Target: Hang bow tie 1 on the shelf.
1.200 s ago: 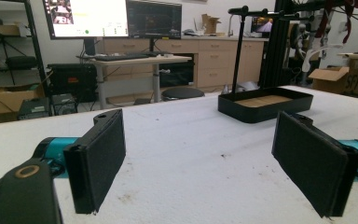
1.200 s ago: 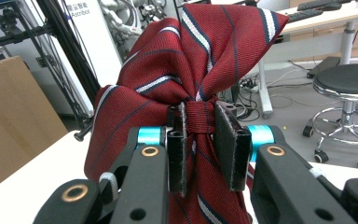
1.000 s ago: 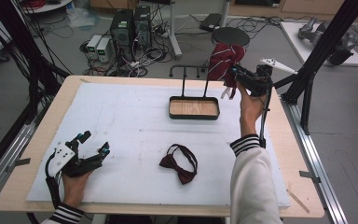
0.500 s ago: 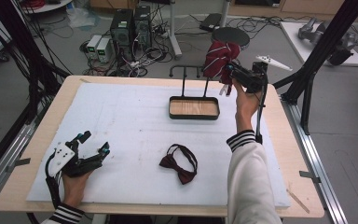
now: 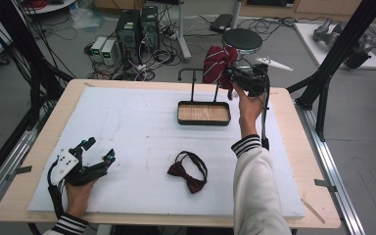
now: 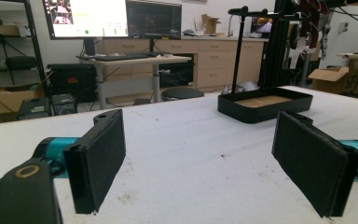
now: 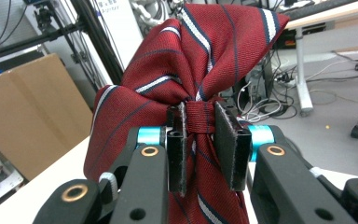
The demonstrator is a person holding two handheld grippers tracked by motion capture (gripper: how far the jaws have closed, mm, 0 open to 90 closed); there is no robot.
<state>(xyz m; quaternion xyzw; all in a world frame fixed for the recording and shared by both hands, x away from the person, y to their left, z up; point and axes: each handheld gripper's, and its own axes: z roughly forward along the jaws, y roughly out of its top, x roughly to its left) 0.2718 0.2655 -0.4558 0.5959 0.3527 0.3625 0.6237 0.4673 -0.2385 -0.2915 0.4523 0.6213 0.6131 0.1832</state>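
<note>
**Striped tie goes up to the rack, bow tie waits its turn**

Necktie (image 5: 219, 62) in dark red with white and navy stripes hangs bunched in the air just beyond the far edge of the table, level with the crossbar of the black stand (image 5: 199, 72) that rises from a wood-lined tray (image 5: 204, 113). We see the right gripper (image 5: 233, 74) holding it there, the jaws pressed tight on the narrow band at the gathered middle of the cloth; in the right gripper view the pads (image 7: 230, 145) squeeze that band from both sides, with folds of tie (image 7: 186, 65) billowing above and a tail dropping below. We judge the lift done and the hanging not yet: the fabric sits right at the bar's right end, though we cannot tell whether it touches it, and nothing is draped over the bar so far.

Nearer the front edge, a dark red bow tie (image 5: 188, 171) lies flat on the white mat (image 5: 127, 127), well apart from both hands and apparently next in line. At the front left corner the left gripper (image 5: 98, 152) rests on the mat with its jaws spread wide and nothing between them; the left gripper view looks past its pads (image 6: 100, 158) toward the tray (image 6: 265, 102).
</note>
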